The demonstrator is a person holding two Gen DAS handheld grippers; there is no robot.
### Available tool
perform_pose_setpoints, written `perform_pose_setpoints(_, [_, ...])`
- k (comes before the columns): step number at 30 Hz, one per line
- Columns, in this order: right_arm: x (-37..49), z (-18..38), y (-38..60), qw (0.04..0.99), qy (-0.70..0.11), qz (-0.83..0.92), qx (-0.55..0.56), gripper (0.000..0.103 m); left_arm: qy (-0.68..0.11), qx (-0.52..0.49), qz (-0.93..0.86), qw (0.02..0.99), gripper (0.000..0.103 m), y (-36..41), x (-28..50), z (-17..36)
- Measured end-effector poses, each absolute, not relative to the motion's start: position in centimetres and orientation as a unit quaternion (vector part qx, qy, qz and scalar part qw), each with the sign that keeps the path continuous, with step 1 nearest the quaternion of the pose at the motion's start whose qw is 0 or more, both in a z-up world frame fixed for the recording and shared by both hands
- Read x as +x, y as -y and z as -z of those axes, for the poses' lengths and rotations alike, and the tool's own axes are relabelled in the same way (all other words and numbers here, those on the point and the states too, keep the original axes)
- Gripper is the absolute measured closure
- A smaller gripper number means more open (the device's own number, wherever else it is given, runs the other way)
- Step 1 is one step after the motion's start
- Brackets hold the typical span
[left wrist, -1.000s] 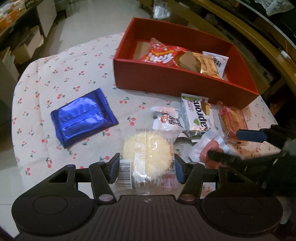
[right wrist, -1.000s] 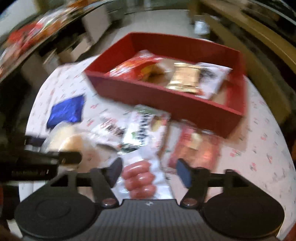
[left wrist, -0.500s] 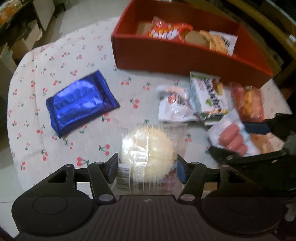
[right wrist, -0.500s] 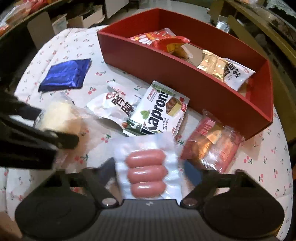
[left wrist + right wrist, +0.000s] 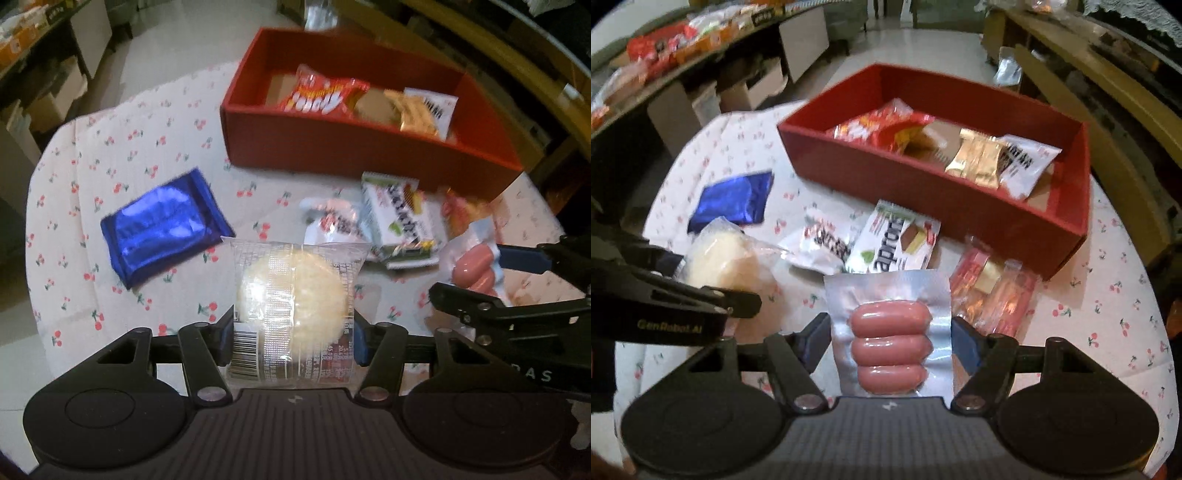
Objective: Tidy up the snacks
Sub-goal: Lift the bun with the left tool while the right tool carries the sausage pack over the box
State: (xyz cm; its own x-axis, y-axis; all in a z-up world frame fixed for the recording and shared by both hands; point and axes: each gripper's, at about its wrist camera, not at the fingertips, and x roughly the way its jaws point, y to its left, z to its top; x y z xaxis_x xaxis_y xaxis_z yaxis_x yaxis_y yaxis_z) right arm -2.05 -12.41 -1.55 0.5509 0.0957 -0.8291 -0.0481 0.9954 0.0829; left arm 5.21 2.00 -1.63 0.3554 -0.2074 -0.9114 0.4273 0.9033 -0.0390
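On the green-and-white wafer pack (image 5: 894,238), lying at centre frame on the cherry-print tablecloth (image 5: 122,155), the letters "apron" can be read; "GenRobot.AI" is printed on the left gripper's body at the left edge of the right wrist view. Black characters on the white packet (image 5: 1027,162) in the red box (image 5: 923,184) are too blurred to be read.

The left gripper (image 5: 293,330) is tilted steeply downward at bottom centre, and its jaws, which have just been closing, are clamped on the clear-wrapped round cake (image 5: 291,291), a barcode showing at the wrapper's lower left. The right gripper (image 5: 891,341) is likewise pitched downward, and the vacuum pack of three sausages (image 5: 890,341) is grasped between its jaws.

Compared with a second ago, both packs have been raised off the cloth, and the sausage pack is now seen sharply where it was blurred.

The blue foil packet (image 5: 166,225) is left at centre left, and the red-orange wrapped snack (image 5: 993,291) just in front of the box's near wall.
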Motion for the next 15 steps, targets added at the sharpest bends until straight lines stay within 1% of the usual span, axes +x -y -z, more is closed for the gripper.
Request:
perform_pose_setpoints(9, [-0.5, -1.1, 13.9, 0.903, -0.424, -0.015, 0.064, 0.017, -0.494, 0.102, 0.195, 0.841, 0.039, -0.1, 6.7, -0.7])
perform_pose_setpoints(15, [1.0, -2.1, 14.9, 0.910, -0.407, 0.009, 0.081, 0.017, -0.468, 0.129, 0.178, 0.856, 0.039, 1.7, 7.7, -1.3])
